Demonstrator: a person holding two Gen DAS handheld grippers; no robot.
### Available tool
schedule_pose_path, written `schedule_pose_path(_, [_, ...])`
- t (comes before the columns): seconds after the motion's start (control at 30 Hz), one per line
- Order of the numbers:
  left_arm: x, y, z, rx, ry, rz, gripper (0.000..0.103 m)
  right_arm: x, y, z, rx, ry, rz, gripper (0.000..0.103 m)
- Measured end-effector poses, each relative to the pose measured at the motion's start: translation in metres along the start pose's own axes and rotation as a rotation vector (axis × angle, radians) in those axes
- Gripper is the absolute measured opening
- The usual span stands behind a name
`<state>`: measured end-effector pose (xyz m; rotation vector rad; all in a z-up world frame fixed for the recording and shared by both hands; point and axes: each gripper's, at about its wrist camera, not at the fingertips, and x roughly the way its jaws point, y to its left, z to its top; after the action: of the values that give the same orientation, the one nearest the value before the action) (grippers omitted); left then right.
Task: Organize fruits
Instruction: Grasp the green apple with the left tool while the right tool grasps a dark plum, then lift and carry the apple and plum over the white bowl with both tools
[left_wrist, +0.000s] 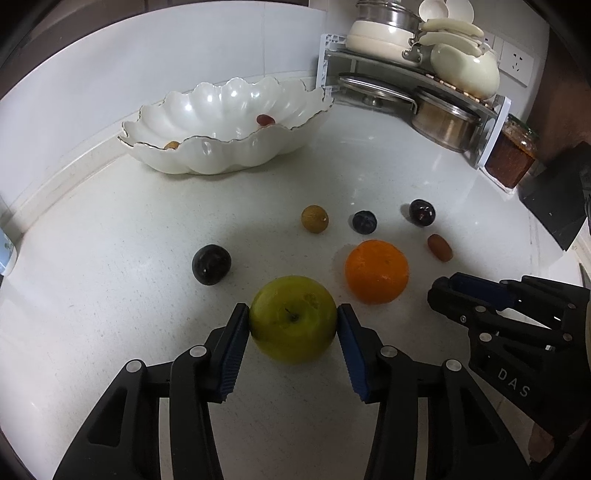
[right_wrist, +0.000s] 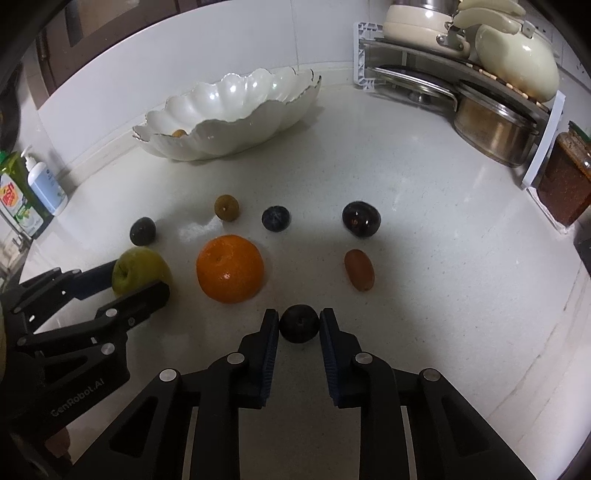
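We hold the left gripper (left_wrist: 293, 325) around the green apple (left_wrist: 293, 318) on the counter (left_wrist: 110, 295); its two blue pads touch the apple on both sides, so it pinches the apple. Our right gripper (right_wrist: 299, 325) pinches a small dark plum (right_wrist: 299, 323) near the front of the counter, with both pads against it.

Between the two grippers lies the orange (right_wrist: 229, 268), just beside the apple. Behind it, in a loose row, we see a brown longan (right_wrist: 226, 207), a blue-black plum (right_wrist: 275, 218) and a bigger dark plum (right_wrist: 361, 219). A reddish oval fruit (right_wrist: 359, 270) lies in front of that bigger plum. One more dark plum (right_wrist: 142, 231) sits behind the apple.

The white scalloped bowl (left_wrist: 221, 155) stands at the back near the wall. Inside it we see one red fruit (left_wrist: 265, 119) and one small brown fruit (left_wrist: 172, 145) close to the rim.

At the back right is a rack (left_wrist: 424, 81) with pots. Two bottles (right_wrist: 33, 192) stand at the left edge.
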<state>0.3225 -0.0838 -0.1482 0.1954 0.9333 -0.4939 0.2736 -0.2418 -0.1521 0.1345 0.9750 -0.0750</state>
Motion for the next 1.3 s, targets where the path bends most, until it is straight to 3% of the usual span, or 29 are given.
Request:
schedule_pose_path(0.73, [-0.056, 0.01, 0.023, -0.051, -0.13, 0.021, 0.048, -0.054, 0.013, 0.031, -0.054, -0.137, 0.03, 0.024])
schedule_pose_path(1.3, [-0.095, 0.03, 0.055, -0.089, -0.274, 0.074, 0.048, -0.087, 0.036, 0.069, -0.1, -0.282, 0.042, 0.024])
